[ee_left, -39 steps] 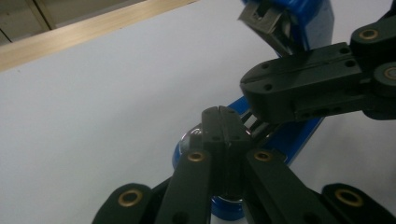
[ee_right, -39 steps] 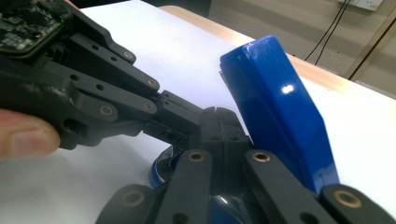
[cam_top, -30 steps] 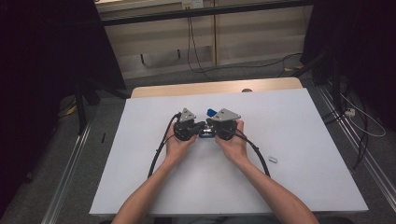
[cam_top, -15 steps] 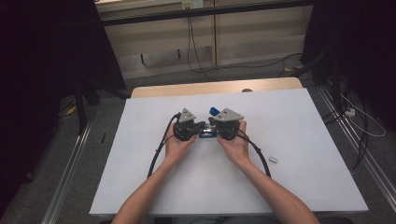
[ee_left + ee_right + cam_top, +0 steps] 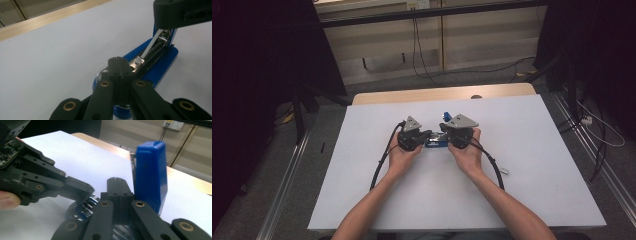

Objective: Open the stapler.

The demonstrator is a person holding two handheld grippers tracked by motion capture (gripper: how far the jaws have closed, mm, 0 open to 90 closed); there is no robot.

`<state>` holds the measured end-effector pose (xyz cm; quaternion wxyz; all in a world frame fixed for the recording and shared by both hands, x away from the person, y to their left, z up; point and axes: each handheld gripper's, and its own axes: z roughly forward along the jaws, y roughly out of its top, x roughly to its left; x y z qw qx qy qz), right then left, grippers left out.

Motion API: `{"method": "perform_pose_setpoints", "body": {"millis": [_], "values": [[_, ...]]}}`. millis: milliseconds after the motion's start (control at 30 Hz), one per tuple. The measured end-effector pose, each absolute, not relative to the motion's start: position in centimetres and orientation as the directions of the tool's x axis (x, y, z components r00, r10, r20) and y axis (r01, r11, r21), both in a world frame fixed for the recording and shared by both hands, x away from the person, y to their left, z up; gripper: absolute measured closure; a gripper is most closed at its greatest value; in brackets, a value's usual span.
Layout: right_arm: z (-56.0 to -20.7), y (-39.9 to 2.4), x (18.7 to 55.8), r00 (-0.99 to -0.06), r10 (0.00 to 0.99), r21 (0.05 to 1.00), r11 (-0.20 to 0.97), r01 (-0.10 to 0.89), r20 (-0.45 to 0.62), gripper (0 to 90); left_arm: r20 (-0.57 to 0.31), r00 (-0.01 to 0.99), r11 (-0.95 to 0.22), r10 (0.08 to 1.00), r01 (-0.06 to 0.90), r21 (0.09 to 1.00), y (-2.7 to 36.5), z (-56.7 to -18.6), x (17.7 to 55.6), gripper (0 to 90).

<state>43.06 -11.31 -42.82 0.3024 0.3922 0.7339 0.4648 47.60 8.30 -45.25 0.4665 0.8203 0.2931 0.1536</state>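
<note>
- I am holding both grippers, left (image 5: 428, 135) and right (image 5: 443, 134), tips meeting mid-table (image 5: 537, 200).
- Both jaws are sitting together, pressing on the opened blue stapler (image 5: 437, 142).

surface: white table (image 5: 537, 165), wooden strip along far edge | on it: blue stapler (image 5: 436, 142) mid-table, opened | small pale item (image 5: 504, 171) near right forearm
</note>
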Motion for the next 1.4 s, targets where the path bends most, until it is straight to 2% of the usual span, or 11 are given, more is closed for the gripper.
{"method": "perform_pose_setpoints", "body": {"millis": [1400], "values": [[-42.0, -13.1, 43.1, -0.484, 0.874, 0.926, 0.216, 0.309, -0.043, 90.0, -0.036, 0.773, -0.377, 0.633, 0.349, 0.858, 8.3, -45.3, 47.6, 90.0]]}}
